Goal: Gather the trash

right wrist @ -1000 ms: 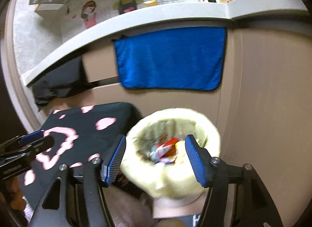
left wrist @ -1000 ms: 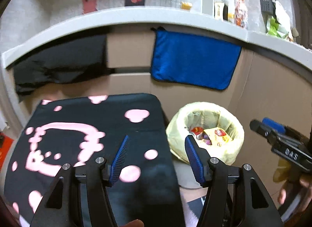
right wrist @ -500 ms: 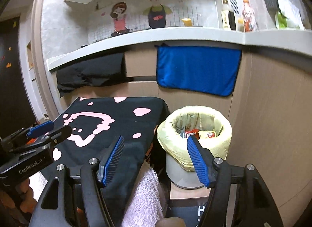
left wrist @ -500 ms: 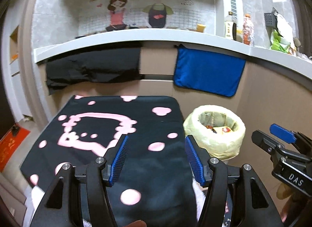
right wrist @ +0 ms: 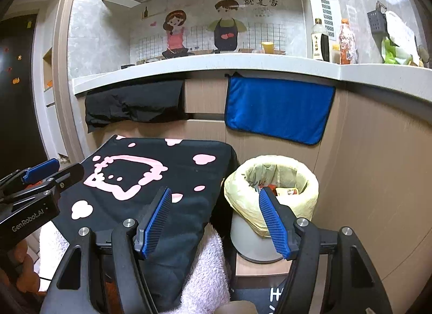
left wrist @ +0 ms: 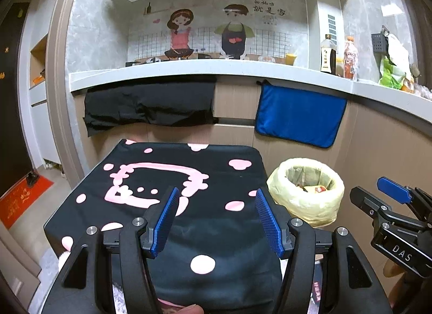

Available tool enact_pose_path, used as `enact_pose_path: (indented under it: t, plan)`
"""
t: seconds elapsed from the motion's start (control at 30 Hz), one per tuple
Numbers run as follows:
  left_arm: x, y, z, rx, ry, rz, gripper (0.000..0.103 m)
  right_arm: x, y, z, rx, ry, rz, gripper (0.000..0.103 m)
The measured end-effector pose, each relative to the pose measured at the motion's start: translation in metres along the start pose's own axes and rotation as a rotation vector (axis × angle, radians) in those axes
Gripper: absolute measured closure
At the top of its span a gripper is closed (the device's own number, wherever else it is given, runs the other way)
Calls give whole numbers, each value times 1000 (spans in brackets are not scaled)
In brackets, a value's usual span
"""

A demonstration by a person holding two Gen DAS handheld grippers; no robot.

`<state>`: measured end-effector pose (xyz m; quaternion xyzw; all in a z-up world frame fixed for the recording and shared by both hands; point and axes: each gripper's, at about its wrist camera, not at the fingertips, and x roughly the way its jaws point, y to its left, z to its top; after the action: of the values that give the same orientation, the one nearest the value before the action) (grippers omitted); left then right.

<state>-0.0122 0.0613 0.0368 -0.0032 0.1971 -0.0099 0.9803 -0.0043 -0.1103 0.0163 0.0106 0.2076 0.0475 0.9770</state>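
A grey bin lined with a pale yellow bag (left wrist: 307, 198) (right wrist: 272, 192) stands on the floor right of a low table. Wrappers in red and yellow (left wrist: 314, 189) (right wrist: 287, 192) lie inside it. My left gripper (left wrist: 217, 219) hangs open over the table's black cloth with pink shapes (left wrist: 167, 179), nothing between its blue pads. My right gripper (right wrist: 216, 222) is open too, held back from the bin, its right pad (right wrist: 272, 222) in front of the bin's rim. Each gripper shows in the other's view: the right gripper (left wrist: 391, 198), the left gripper (right wrist: 40, 173).
A counter (left wrist: 189, 68) runs along the back with bottles (left wrist: 328, 54) and bags (left wrist: 394, 71) on it. A blue towel (left wrist: 297, 117) and a black cloth (left wrist: 151, 106) hang from its front. A white fluffy towel (right wrist: 208, 273) lies under the tablecloth's near edge. Wooden panels wall the right side.
Both grippers have drawn back and risen away from the bin, which now looks smaller and farther off. More of the table and the back wall shows. Both stay open.
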Motion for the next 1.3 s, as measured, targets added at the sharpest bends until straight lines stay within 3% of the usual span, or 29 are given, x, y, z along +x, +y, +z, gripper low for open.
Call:
enact_pose_path:
  t: [1.3]
  plan:
    - [-2,-2,-1,29,8,-54,43,-4,-6,-1,10,3,-12,39]
